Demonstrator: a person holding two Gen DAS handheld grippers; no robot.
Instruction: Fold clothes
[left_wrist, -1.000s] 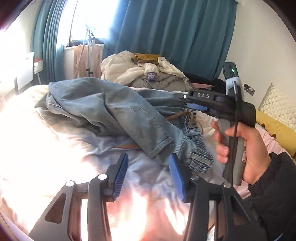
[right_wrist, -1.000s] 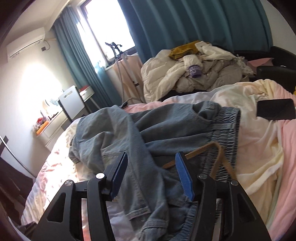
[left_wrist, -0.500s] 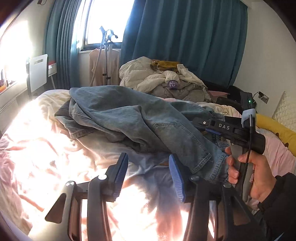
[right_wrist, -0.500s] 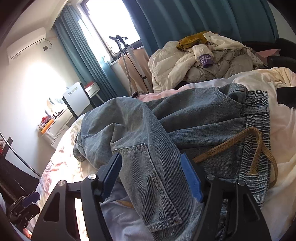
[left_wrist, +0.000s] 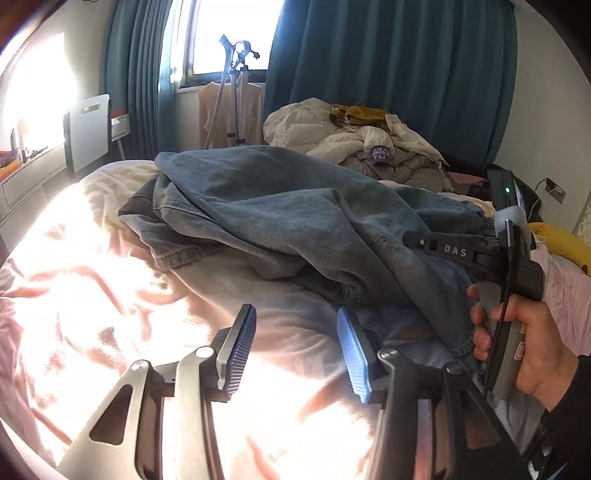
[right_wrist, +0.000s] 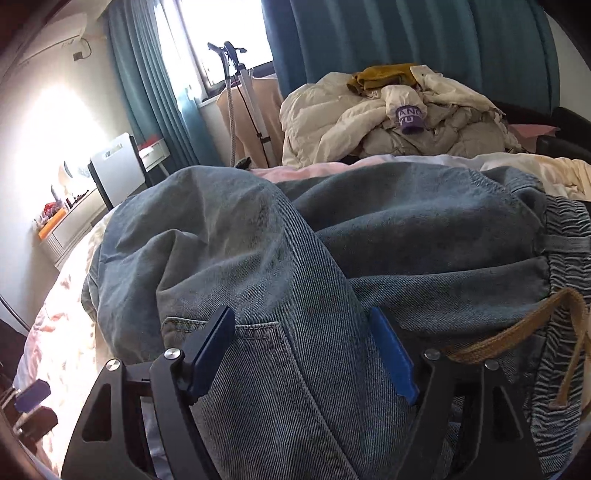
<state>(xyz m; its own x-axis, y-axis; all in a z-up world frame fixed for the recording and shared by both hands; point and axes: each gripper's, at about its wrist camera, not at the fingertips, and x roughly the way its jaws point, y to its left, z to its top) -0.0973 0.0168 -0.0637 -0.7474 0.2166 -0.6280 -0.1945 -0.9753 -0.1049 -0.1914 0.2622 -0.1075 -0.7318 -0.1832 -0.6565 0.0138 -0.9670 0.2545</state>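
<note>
Crumpled blue jeans lie in a heap on the bed. My left gripper hovers open over the sunlit sheet just in front of the heap, with nothing between its fingers. A hand at the right holds the other gripper's handle, its front end hidden behind the denim. In the right wrist view, my right gripper straddles a thick fold of the jeans near a pocket seam. Its jaws are opening and the denim lies between them. A brown cord loops by the elastic waistband.
A pile of pale clothes sits at the far end of the bed below teal curtains. A garment steamer stand is by the window, a white chair at the left. A yellow cushion lies at the right edge.
Both grippers have come lower and closer to the jeans. The right jaws have spread wider and now have the denim fold between them. The left jaws kept their width.
</note>
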